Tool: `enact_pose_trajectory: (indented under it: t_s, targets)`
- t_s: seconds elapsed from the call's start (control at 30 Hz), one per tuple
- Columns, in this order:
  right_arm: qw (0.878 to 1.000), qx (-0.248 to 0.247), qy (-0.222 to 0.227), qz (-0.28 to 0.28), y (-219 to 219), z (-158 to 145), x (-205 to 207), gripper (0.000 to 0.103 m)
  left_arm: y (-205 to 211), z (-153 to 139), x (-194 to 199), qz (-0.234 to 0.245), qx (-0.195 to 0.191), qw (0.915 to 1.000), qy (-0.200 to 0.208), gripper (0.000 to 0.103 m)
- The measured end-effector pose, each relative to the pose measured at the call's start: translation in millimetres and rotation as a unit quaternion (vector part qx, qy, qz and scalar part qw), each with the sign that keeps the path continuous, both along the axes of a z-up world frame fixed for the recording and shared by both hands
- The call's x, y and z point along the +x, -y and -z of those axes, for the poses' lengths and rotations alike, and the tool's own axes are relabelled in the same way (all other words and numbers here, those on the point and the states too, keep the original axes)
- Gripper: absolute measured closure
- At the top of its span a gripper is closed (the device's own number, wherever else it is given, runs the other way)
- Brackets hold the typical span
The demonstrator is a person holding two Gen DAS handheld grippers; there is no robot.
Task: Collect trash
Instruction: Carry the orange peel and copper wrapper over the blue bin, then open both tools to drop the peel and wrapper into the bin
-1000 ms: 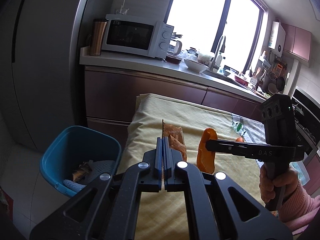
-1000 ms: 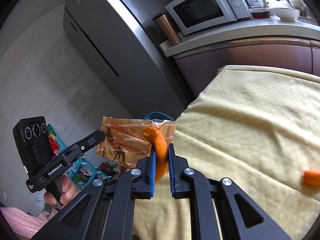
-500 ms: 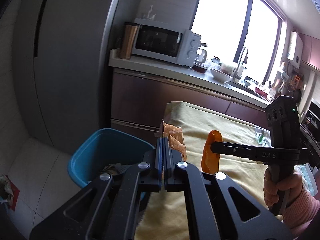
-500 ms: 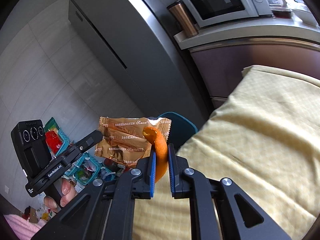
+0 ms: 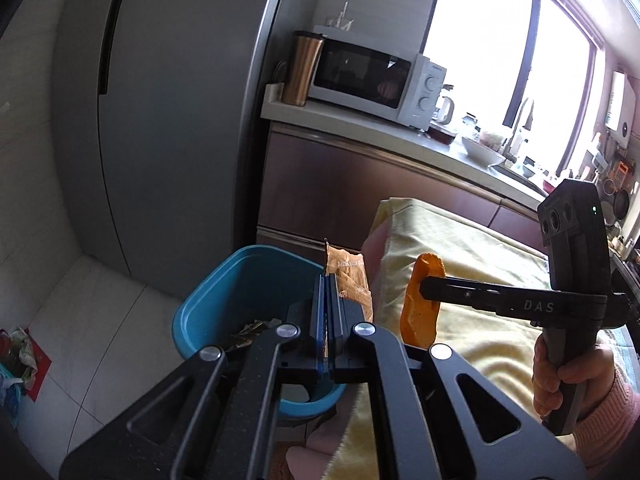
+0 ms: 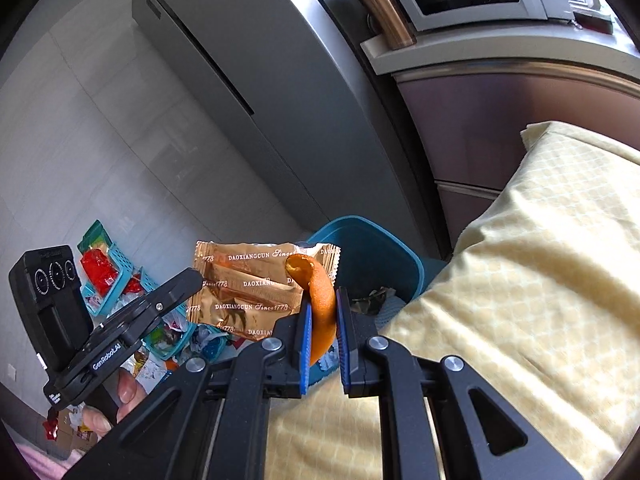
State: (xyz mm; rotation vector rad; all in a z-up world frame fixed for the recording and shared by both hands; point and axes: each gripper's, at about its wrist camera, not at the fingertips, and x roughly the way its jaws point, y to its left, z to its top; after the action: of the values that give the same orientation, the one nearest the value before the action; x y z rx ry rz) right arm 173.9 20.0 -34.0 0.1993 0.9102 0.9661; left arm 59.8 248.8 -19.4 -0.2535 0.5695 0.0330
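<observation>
Fingers first, from left to right: our left gripper [image 5: 329, 300] has its blue pads pressed flat together on the edge of a crinkled gold foil snack wrapper [image 6: 244, 292], while our right gripper [image 6: 323, 330] pinches a curled strip of orange peel [image 6: 318, 300] between nearly closed pads. Both pieces hang in the air.

We judge the carry to be nearly done: the round teal plastic bin [image 5: 240, 288] sits on the floor just beyond and below the left fingertips, and ahead of the right ones past the corner of the yellow checked tablecloth [image 6: 540, 272].

Next we need both loads above the bin's mouth, then the pads parted. The light wrapper may drift wide. Room is tight: the cloth's draped edge hangs to the right of the bin, the grey refrigerator [image 5: 168, 120] stands behind, and the two grippers ride close together.
</observation>
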Motion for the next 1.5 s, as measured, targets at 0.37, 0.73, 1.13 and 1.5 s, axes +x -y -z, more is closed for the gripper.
enact_pose_trajectory:
  t_s: [0.37,0.73,1.13,1.5]
  targets:
    - [0.999,-0.044,-0.014,-0.002,-37.8,20.7,16.6,0.093,-12.6,30.1,17.5,-0.019,0.001,0.9992,-0.036,0.102]
    - [0.996,-0.081,-0.027,-0.007,-57.0,40.8,22.6,0.093,-15.4,49.3,27.8,-0.024,-0.002,0.9982,-0.055,0.102]
    - [0.994,-0.109,-0.021,-0.002,-76.8,43.0,26.5,0.088,-14.1,69.0,42.9,-0.029,-0.006,0.9963,-0.081,0.102]
    - [0.993,-0.12,-0.013,0.0,-85.9,44.1,20.1,0.085,-19.3,99.2,65.4,-0.024,-0.035,0.9922,-0.118,0.101]
